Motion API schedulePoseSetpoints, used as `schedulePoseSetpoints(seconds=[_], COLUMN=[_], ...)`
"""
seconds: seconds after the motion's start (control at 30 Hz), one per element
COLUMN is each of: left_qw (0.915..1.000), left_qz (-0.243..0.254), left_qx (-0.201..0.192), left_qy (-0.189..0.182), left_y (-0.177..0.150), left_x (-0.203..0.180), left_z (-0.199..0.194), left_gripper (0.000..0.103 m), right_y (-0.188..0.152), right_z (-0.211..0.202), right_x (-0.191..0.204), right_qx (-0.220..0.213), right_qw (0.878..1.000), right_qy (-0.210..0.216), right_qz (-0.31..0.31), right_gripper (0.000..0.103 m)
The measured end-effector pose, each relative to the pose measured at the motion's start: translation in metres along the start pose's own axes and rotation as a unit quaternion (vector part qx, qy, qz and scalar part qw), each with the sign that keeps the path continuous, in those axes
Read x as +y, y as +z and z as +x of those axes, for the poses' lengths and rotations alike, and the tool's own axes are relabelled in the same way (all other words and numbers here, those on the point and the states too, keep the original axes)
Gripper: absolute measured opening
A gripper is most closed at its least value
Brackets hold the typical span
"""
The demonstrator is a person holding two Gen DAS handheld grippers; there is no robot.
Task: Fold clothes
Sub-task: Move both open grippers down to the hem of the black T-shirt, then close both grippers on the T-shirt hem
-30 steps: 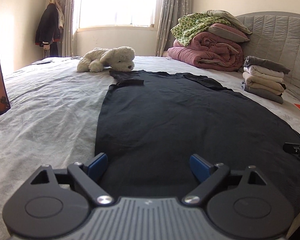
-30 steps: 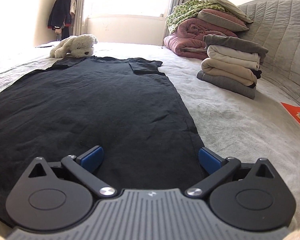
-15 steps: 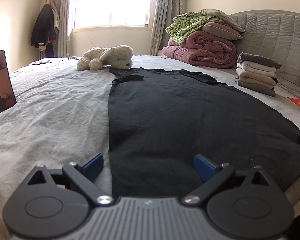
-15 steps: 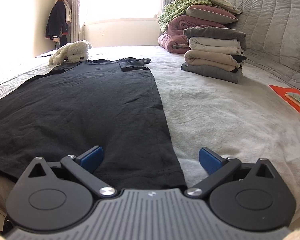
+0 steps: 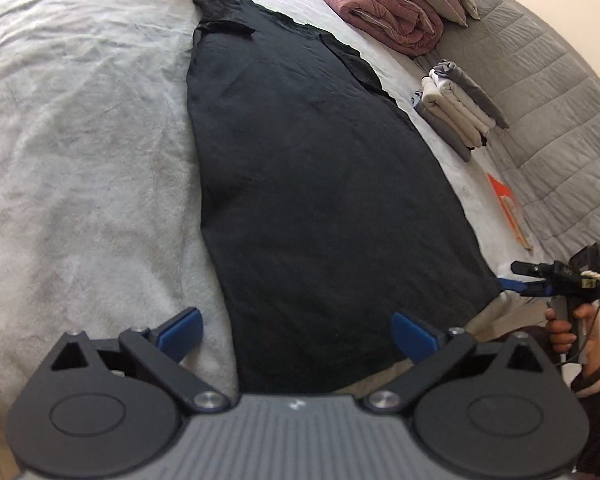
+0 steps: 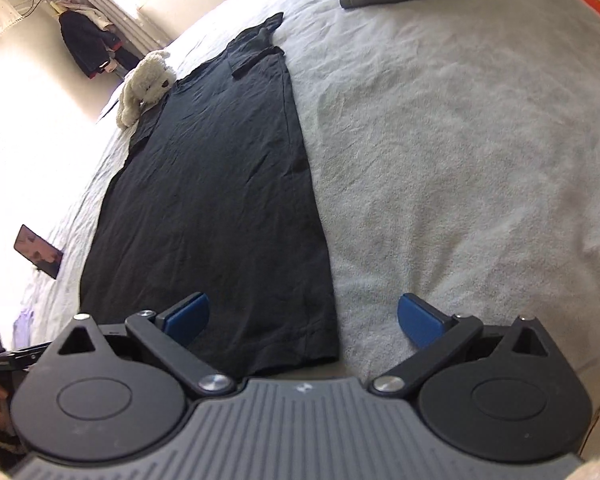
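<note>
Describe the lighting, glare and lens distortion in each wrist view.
Left wrist: strong fisheye bend, the black T-shirt bulging, the bed sheet evenly lit, dark corners. Right wrist: same bend, the window side washed out white past the plush dog, the shirt's creases sharp.

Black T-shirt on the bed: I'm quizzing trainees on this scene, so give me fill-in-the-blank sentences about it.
1. The black T-shirt lies spread flat on the ____.
2. Nothing is between the pads of the left hand-held gripper, so it is ____.
3. By the T-shirt's collar lies a white plush ____.
4. The folded clothes form a ____.

Missing words: bed; open; dog; stack
</note>
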State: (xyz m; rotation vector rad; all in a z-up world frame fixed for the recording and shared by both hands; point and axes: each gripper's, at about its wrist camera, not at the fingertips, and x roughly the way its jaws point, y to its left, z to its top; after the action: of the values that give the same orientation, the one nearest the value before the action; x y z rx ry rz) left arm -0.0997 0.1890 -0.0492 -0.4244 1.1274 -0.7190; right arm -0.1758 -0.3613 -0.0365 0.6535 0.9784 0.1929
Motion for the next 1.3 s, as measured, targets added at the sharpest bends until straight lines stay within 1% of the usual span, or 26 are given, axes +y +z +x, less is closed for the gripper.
schedulePoseSetpoints(seconds=[0.03, 0.1, 0.2, 0.27, 0.33, 0.37, 0.43, 0.5, 0.7, 0.8, 0.83, 0.87, 0.9, 0.93, 0.97, 1.0, 1.03, 1.1, 1.13, 1.17, 1.2, 1.23, 1.3], left_qw=[0.9993, 0.9941, 0.9897, 0.9898, 0.9916, 0.9922, 0.9926, 0.9919, 0.9908, 0.9908, 0.9911, 0.9914, 0.9912, 0.9910, 0.9906, 0.9902, 0.9899, 0.9905, 0.9911, 0.9918, 0.9921, 0.9921, 0.9907], left_qz=[-0.022, -0.066, -0.091, -0.093, -0.082, -0.079, -0.076, -0.080, -0.075, -0.071, -0.070, -0.069, -0.072, -0.076, -0.081, -0.085, -0.089, -0.086, -0.083, -0.080, -0.080, -0.081, -0.089], left_qx=[0.007, 0.021, 0.017, 0.016, 0.014, 0.013, 0.013, 0.016, 0.027, 0.029, 0.029, 0.029, 0.030, 0.032, 0.033, 0.034, 0.035, 0.035, 0.037, 0.039, 0.040, 0.039, 0.031], left_qy=[-0.028, -0.083, -0.110, -0.107, -0.099, -0.095, -0.093, -0.098, -0.109, -0.111, -0.110, -0.107, -0.106, -0.106, -0.105, -0.105, -0.105, -0.101, -0.097, -0.092, -0.088, -0.087, -0.098], left_y=[-0.001, -0.003, -0.008, -0.010, -0.014, -0.014, -0.014, -0.011, -0.003, -0.004, -0.004, -0.004, -0.005, -0.007, -0.008, -0.009, -0.009, -0.009, -0.008, -0.007, -0.007, -0.007, -0.006], left_x=[0.009, 0.026, 0.038, 0.038, 0.036, 0.035, 0.035, 0.036, 0.038, 0.039, 0.038, 0.038, 0.039, 0.041, 0.043, 0.044, 0.045, 0.043, 0.041, 0.038, 0.037, 0.036, 0.037], left_z=[0.001, 0.003, 0.003, 0.003, 0.004, 0.004, 0.006, 0.008, 0.015, 0.015, 0.015, 0.015, 0.015, 0.014, 0.015, 0.016, 0.017, 0.016, 0.017, 0.017, 0.018, 0.018, 0.017], left_gripper=[0.100, 0.099, 0.094, 0.088, 0.076, 0.073, 0.062, 0.057, 0.056, 0.055, 0.053, 0.051, 0.046, 0.040, 0.037, 0.030, 0.027, 0.025, 0.020, 0.016, 0.009, 0.005, 0.003], right_y=[0.003, 0.008, 0.011, 0.013, 0.015, 0.016, 0.017, 0.019, 0.024, 0.025, 0.025, 0.024, 0.023, 0.022, 0.021, 0.020, 0.020, 0.020, 0.019, 0.018, 0.018, 0.017, 0.017], right_z=[-0.002, -0.005, -0.004, -0.002, -0.001, 0.000, 0.003, 0.005, 0.015, 0.023, 0.026, 0.026, 0.026, 0.026, 0.026, 0.025, 0.024, 0.024, 0.024, 0.025, 0.024, 0.023, 0.021], right_x=[-0.006, -0.017, -0.028, -0.033, -0.036, -0.036, -0.032, -0.028, -0.019, -0.014, -0.012, -0.011, -0.011, -0.012, -0.012, -0.015, -0.020, -0.028, -0.029, -0.028, -0.026, -0.024, -0.020], right_qx=[0.016, 0.041, 0.053, 0.058, 0.062, 0.062, 0.064, 0.067, 0.090, 0.102, 0.105, 0.106, 0.107, 0.108, 0.110, 0.108, 0.107, 0.105, 0.107, 0.111, 0.112, 0.110, 0.102], right_qw=[1.000, 0.997, 0.993, 0.991, 0.989, 0.989, 0.989, 0.989, 0.986, 0.984, 0.984, 0.984, 0.984, 0.984, 0.984, 0.984, 0.984, 0.984, 0.984, 0.984, 0.984, 0.985, 0.985], right_qy=[0.023, 0.061, 0.089, 0.103, 0.116, 0.121, 0.125, 0.128, 0.138, 0.145, 0.144, 0.143, 0.143, 0.143, 0.143, 0.143, 0.143, 0.143, 0.141, 0.137, 0.134, 0.134, 0.138], right_qz=[0.012, 0.035, 0.053, 0.060, 0.063, 0.060, 0.048, 0.035, 0.007, -0.004, -0.010, -0.013, -0.015, -0.017, -0.020, -0.013, 0.000, 0.025, 0.029, 0.030, 0.027, 0.021, 0.018], right_gripper=[0.100, 0.096, 0.088, 0.086, 0.086, 0.086, 0.086, 0.086, 0.086, 0.083, 0.082, 0.079, 0.073, 0.070, 0.064, 0.057, 0.053, 0.035, 0.029, 0.019, 0.015, 0.014, 0.011])
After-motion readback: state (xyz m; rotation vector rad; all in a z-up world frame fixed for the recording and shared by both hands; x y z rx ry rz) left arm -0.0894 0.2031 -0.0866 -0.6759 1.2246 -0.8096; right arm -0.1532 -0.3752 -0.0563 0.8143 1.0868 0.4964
